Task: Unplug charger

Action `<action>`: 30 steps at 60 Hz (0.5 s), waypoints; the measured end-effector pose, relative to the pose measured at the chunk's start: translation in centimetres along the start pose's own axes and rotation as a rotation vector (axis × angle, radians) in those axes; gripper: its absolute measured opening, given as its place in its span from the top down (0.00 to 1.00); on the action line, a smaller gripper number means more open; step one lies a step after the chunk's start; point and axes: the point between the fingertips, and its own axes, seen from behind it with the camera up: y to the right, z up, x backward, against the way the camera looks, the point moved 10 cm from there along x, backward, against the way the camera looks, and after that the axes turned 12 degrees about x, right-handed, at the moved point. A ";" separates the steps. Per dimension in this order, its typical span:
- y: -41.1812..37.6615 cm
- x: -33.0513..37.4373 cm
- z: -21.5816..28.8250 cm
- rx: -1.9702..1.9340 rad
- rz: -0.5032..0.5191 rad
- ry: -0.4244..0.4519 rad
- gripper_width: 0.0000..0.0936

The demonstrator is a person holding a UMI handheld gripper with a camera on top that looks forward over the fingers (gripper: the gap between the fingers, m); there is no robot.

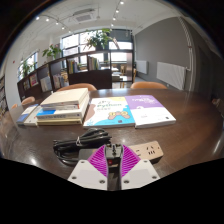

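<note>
So it's a dark wooden table [190, 125] filling the middle and lower part of the frame. Across the centre there's a stack of books [60, 105] at left, then a light booklet [110, 112] and a purple-covered one [150, 109]. Lower centre, a white power strip [148, 150] and a coiled black cable [80, 147] lie on it.

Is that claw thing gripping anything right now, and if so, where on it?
The gripper has its two fingers closed around the dark charger plugged into the white power strip. They seem to pinch the charger's body from either side; its black cable lies loose on the table.
</note>
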 end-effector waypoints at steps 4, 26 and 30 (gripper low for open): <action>0.5 0.6 1.7 -0.025 0.022 -0.082 0.90; 19.7 13.6 16.8 -0.022 -0.168 0.341 0.88; 21.9 10.7 12.8 -0.033 -0.154 0.253 0.88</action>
